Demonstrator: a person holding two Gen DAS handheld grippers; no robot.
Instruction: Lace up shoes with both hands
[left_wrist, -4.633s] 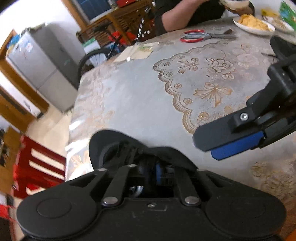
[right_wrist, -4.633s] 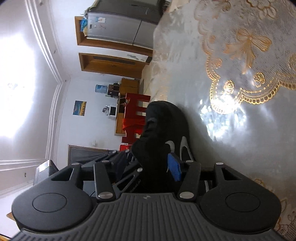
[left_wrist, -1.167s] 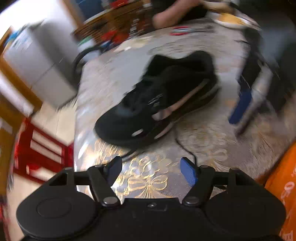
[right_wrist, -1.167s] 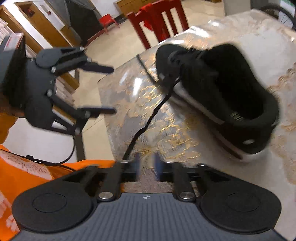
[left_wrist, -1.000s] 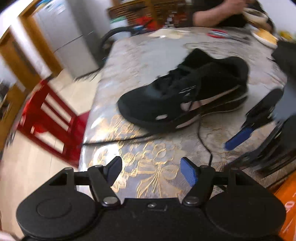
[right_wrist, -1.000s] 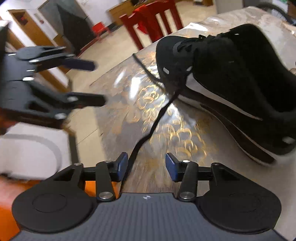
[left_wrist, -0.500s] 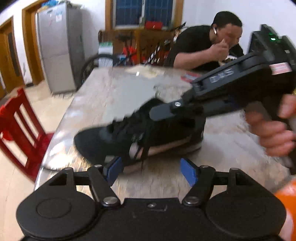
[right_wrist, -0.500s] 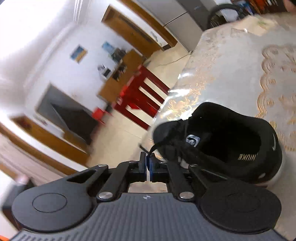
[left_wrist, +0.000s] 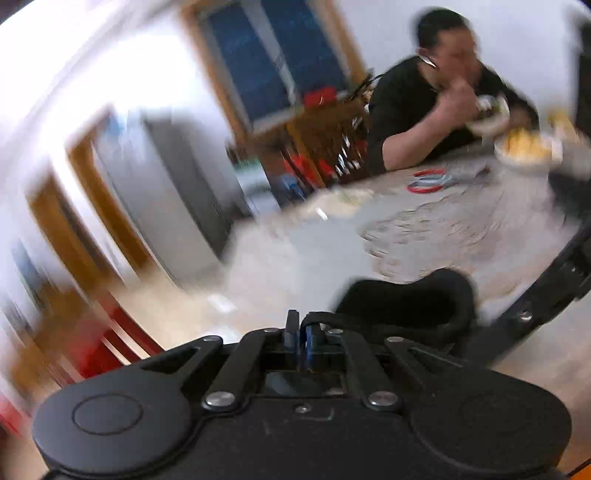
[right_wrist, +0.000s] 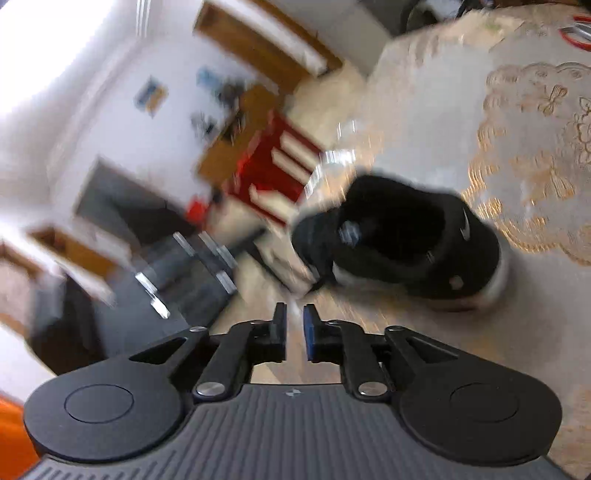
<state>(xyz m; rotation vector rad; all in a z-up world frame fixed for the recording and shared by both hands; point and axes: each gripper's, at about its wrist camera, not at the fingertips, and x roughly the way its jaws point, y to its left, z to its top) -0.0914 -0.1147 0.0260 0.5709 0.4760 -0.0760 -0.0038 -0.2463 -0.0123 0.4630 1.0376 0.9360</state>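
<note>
One black shoe (left_wrist: 410, 299) sits on the surface (left_wrist: 325, 254) in the left wrist view, only its padded collar showing above the left hand-held gripper (left_wrist: 300, 334). That gripper's jaws are clenched together, and a dark strand, apparently the shoelace (left_wrist: 314, 316), loops out from between the pads towards the shoe. The surface wears a pale glossy cloth with a lace-patterned centre; red-handled scissors (left_wrist: 428, 181) lie far across it, and a plate of yellow food (left_wrist: 528, 149) stands at the far edge. A seated person in a black top (left_wrist: 417, 110) eats there. Behind are a window, a grey refrigerator (left_wrist: 177, 192) and wooden door frames, all badly smeared by motion. Part of the right hand-held gripper's black frame (left_wrist: 535, 306) crosses the right edge.

In the right wrist view the shoe (right_wrist: 406, 236) lies on its white sole near the surface's corner (right_wrist: 424, 129), heel towards the camera, beside the gold lace pattern. The right hand-held gripper (right_wrist: 293, 328) hovers short of it, its jaws parted by a narrow gap and opening, nothing visible between them. Beyond the edge stand a red chair (right_wrist: 280, 162), a wooden cabinet and white walls with small pictures. The blurred dark shape lower left is the left gripper's body (right_wrist: 177, 280). An orange patch fills the bottom left corner.
</note>
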